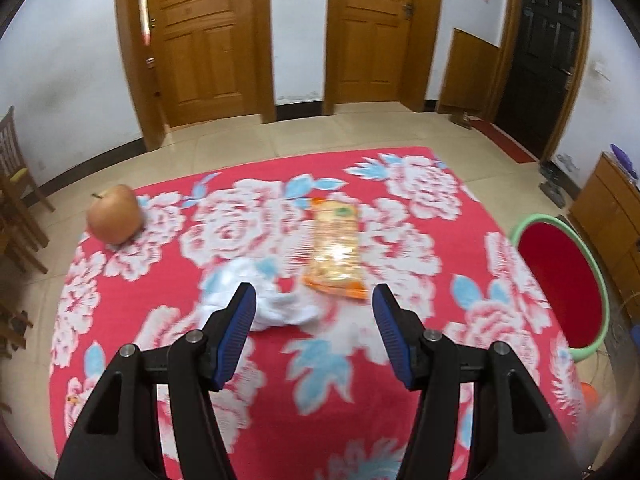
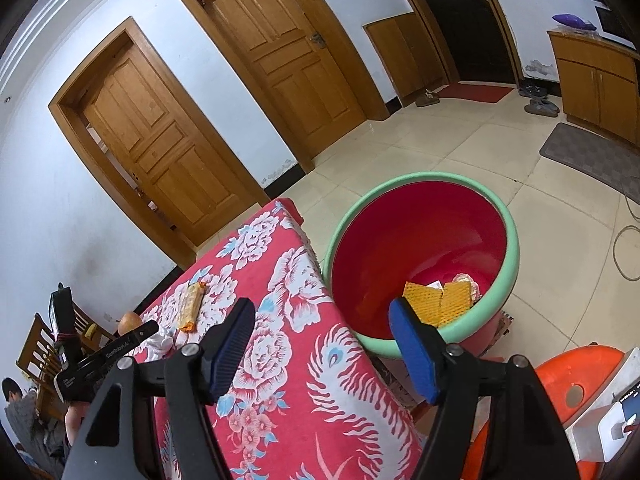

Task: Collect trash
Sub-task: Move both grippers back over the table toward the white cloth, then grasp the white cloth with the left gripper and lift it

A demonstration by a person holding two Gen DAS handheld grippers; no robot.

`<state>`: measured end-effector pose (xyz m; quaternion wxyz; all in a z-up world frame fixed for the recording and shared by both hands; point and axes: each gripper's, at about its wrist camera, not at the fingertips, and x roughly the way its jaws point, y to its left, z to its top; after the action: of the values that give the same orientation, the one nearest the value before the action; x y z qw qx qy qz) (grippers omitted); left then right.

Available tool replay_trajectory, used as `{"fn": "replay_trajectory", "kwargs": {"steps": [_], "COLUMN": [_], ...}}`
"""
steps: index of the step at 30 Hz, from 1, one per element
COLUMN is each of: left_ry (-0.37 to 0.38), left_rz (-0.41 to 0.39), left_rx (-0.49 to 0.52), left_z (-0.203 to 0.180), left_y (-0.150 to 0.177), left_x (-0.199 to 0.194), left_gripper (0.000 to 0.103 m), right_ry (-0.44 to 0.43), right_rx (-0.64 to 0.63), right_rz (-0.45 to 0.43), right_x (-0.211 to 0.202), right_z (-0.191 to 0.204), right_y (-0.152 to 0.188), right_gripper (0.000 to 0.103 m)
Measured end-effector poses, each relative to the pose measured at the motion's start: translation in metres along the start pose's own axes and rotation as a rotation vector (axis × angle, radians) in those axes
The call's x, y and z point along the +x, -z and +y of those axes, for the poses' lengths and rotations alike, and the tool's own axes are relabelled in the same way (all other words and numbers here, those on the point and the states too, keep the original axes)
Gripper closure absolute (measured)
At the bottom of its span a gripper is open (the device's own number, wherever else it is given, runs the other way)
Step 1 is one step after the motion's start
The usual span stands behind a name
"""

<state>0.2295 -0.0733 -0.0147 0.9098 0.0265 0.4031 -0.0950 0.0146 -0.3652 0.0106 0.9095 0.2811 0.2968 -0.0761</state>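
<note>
The left gripper (image 1: 314, 300) is hovering open and empty over the table (image 1: 360, 380), its fingers pointing at a tissue (image 1: 276, 300) near the middle. A wrapper (image 1: 335, 254) is lying just beyond, an apple (image 1: 116, 218) at the far left corner. The right gripper (image 2: 322, 312) is hanging open, empty, at the table's right edge beside the bin (image 2: 416, 240), with trash (image 2: 440, 300) inside.
</note>
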Motion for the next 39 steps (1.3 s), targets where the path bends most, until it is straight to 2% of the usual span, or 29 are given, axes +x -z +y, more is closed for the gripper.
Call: {"fn": "replay_trajectory", "kwargs": {"steps": [7,11,20,21,22,26,28,32,39], "left_ry": [-0.040,-0.015,-0.020,-0.018,-0.015,0.022,0.024,-0.025,-0.102], "left_rz": [0.032,0.074,0.090,0.083,0.079,0.078,0.072,0.062,0.049], "left_rx": [-0.061,-0.104,-0.120,-0.120,-0.118,-0.130,-0.146,-0.177,-0.294], "left_z": [0.032,0.044,0.047,0.047,0.047,0.053,0.058,0.074,0.119], "left_y": [-0.001,0.001,0.014,0.015,0.015,0.016,0.014,0.014,0.020], "left_x": [0.020,0.036,0.050,0.050,0.050,0.044,0.038,0.027,0.023], "left_gripper": [0.042,0.042,0.043,0.046,0.058,0.071,0.071,0.071,0.071], "right_ry": [0.008,0.019,0.007,0.006,0.006,-0.014,-0.027,-0.044,-0.097], "right_rx": [-0.031,-0.077,-0.169,-0.176,-0.183,-0.208,-0.220,-0.271,-0.309], "right_rz": [0.014,0.006,0.021,0.024,0.025,0.038,0.044,0.053,0.104], "right_x": [0.006,0.007,0.002,0.001,0.001,-0.001,-0.002,0.001,0.020], "right_z": [0.014,0.026,0.060,0.062,0.065,0.080,0.088,0.111,0.152], "right_y": [-0.001,-0.007,-0.015,-0.015,-0.016,-0.017,-0.017,-0.014,-0.006], "right_gripper": [0.031,0.031,0.031,0.031,0.031,0.031,0.031,0.031,0.031]}}
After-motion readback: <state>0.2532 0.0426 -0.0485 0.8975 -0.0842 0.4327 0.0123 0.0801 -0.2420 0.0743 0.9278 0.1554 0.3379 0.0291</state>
